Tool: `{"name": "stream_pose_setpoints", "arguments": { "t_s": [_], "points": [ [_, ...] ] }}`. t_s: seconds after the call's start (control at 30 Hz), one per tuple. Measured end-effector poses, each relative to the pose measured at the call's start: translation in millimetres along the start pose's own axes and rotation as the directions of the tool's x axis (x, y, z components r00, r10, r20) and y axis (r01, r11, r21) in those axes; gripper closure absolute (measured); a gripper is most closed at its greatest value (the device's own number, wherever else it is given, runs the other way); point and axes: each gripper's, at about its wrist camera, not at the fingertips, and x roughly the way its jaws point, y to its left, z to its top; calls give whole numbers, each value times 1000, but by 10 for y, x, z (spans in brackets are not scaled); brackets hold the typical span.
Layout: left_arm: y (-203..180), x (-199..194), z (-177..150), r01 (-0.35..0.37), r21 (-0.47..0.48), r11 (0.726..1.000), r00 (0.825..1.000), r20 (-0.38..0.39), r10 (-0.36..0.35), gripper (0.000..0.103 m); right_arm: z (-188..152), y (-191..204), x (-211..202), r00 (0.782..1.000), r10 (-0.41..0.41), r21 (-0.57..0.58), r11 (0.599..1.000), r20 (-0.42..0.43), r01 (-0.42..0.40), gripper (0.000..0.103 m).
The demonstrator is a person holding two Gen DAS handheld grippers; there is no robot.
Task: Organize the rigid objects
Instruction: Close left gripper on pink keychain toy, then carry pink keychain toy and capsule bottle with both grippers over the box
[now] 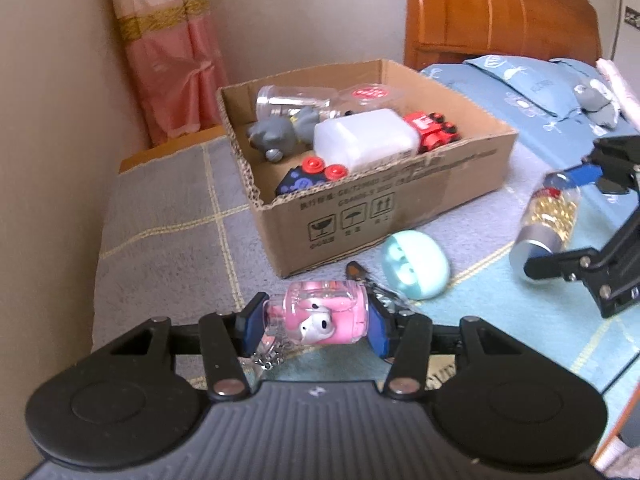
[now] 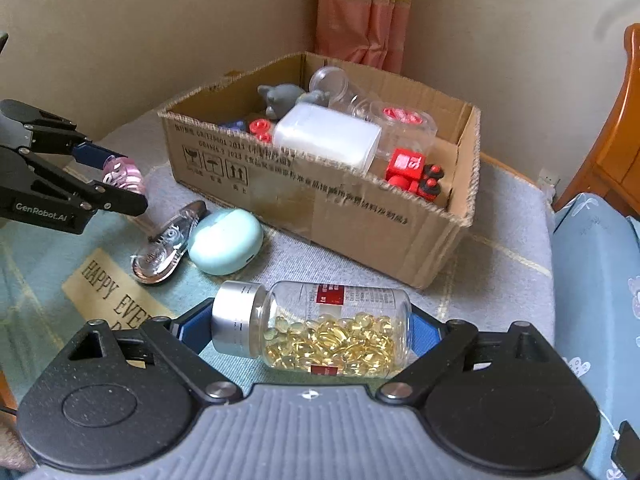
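Box (image 2: 360, 216) part-filled with toys, jars. Left gripper (image 1: 316, 320) clamps pink case (image 1: 320, 316); right gripper (image 2: 316, 332) clamps pill bottle (image 2: 332, 328). Blue case (image 2: 226, 240), tape dispenser (image 2: 168, 240) left on bed.

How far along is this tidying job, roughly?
Well underway. The cardboard box already holds a grey elephant toy, a white container, a red toy train and clear jars. In hand: the left gripper clamps a pink earbud case, and the right gripper clamps a capsule bottle. A mint earbud case and a clear correction-tape dispenser lie outside the box.
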Motion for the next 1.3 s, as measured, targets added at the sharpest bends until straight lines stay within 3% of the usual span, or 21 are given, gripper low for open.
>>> {"name": "stream_pose_setpoints", "arguments": {
  "t_s": [0.2, 0.63, 1.07, 1.3],
  "points": [
    [14, -217, 39, 28, 1, 1000, 1000, 7, -28, 53, 93, -44, -261, 999, -1, -8, 1000, 41, 1, 6],
    [23, -609, 274, -3, 56, 998, 999, 54, 0, 53, 500, -214, -494, 990, -15, -8, 1000, 140, 17, 6],
    [111, -740, 845, -54, 96, 994, 985, 171, 37, 53, 939, -439, -184, 990, -45, 65, 997, 134, 37, 6],
    [150, -553, 1227, -56, 119, 991, 985, 172, 35, 53, 1013, -521, 63, 995, -61, 125, 991, 74, 52, 6]
  ]
}}
